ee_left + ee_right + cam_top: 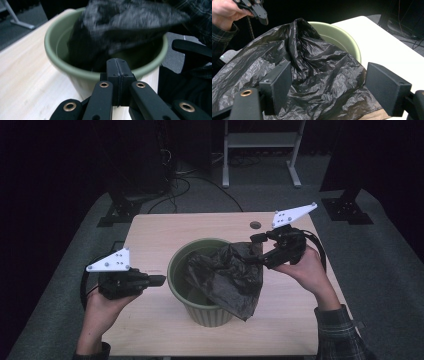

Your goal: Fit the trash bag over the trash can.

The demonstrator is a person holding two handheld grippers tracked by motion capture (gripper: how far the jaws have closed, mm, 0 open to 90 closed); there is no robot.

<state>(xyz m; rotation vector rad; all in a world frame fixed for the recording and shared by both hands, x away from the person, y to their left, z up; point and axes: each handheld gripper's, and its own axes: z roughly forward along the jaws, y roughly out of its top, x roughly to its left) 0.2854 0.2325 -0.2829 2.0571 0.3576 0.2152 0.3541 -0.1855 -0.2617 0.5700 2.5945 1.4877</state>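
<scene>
Pale wooden surface [150, 330], dark room behind. Item: green pot [182, 270] at centre, black plastic bag [227, 272] draped over its right rim. My right hand-held gripper [256, 251], jaws wide apart, sits at the bag's upper edge; whether it grips, I cannot tell. My left hand-held gripper [161, 280], jaws pressed together and empty, sits just left of the pot.

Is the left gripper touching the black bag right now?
Apart. In the high view the left gripper sits shut short of the green pot, with the black bag beyond it.
</scene>
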